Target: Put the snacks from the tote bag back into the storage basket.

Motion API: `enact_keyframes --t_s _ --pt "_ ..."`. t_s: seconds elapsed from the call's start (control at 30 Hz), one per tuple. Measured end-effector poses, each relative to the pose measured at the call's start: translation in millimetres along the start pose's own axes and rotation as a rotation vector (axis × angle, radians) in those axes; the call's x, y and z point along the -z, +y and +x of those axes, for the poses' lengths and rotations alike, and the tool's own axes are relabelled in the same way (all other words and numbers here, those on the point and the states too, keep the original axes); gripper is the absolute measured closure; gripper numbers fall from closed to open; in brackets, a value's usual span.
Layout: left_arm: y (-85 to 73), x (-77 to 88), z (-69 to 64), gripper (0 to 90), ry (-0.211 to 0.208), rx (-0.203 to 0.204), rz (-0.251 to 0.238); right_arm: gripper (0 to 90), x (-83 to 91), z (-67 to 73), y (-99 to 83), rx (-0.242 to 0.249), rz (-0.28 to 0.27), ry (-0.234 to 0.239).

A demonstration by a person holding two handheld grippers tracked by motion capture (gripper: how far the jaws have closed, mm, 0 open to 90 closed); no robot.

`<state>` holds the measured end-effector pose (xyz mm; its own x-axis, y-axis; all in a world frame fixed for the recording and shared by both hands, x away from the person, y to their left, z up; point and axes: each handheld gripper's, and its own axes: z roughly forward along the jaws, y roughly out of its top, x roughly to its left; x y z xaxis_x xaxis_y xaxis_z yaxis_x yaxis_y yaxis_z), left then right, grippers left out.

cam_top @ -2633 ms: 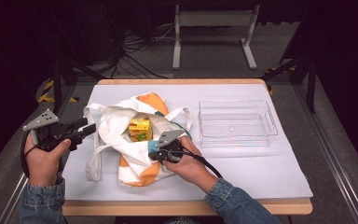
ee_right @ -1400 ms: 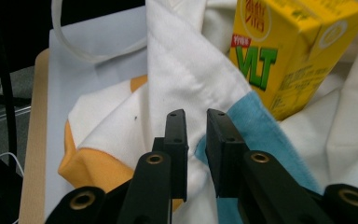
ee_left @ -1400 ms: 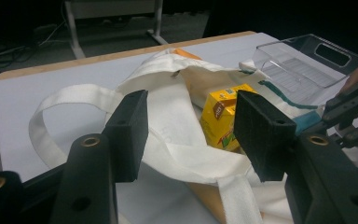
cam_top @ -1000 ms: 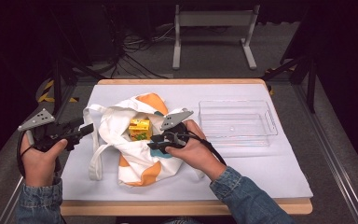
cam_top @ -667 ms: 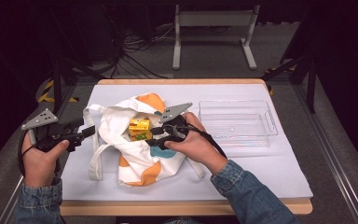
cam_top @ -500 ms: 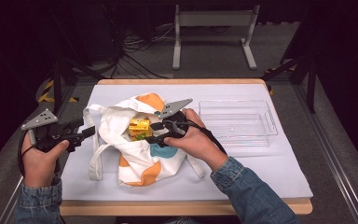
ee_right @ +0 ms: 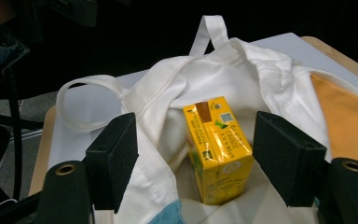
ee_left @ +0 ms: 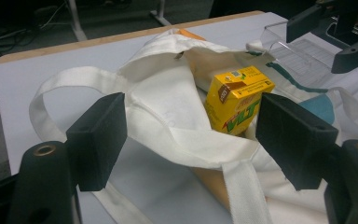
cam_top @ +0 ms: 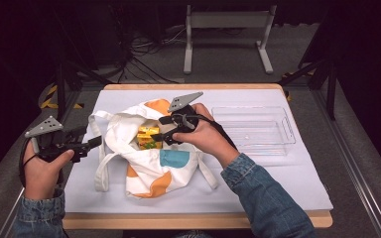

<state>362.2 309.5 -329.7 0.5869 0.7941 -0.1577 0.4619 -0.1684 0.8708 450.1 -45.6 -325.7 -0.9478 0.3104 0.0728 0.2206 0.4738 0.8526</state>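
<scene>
A white tote bag (cam_top: 154, 163) with orange and blue patches lies open on the table. A yellow drink carton (cam_top: 147, 137) stands in its mouth. My right gripper (cam_top: 159, 132) hovers at the bag's opening, just right of the carton. Its jaws have just been opening, and the carton (ee_right: 216, 149) stands between them untouched by my right gripper (ee_right: 200, 158). My left gripper (cam_top: 90, 144) stays at the bag's left handle. Its jaws have also just been opening; in the left gripper view my left gripper (ee_left: 193, 135) faces the strap (ee_left: 74, 84) and carton (ee_left: 237, 98), pressing nothing.
A clear plastic tray (cam_top: 258, 130) sits to the right of the bag on the white sheet (cam_top: 278, 178) that covers the wooden table. A metal stand (cam_top: 228, 20) and cables are on the floor beyond the far edge.
The right hand moved up and away from the bag's near right side to its opening beside the carton, and its jaws spread. The left gripper kept its place while its jaws widened.
</scene>
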Motion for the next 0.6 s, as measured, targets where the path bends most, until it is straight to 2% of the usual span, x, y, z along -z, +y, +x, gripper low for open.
enact_keyframes --t_s 0.4,0.5,0.6 --pt "0.3 -0.4 0.3 24.9 0.002 0.001 -0.007 27.0 -19.5 -20.7 3.2 0.003 0.006 -0.032" --pt "0.2 -1.3 0.3 25.0 0.007 0.001 -0.005 28.0 -24.6 -25.0 1.3 0.012 0.018 -0.017" --pt "0.2 -2.6 -0.2 25.5 0.008 -0.001 0.001 27.6 -32.4 -30.9 -2.2 -0.016 0.008 0.009"
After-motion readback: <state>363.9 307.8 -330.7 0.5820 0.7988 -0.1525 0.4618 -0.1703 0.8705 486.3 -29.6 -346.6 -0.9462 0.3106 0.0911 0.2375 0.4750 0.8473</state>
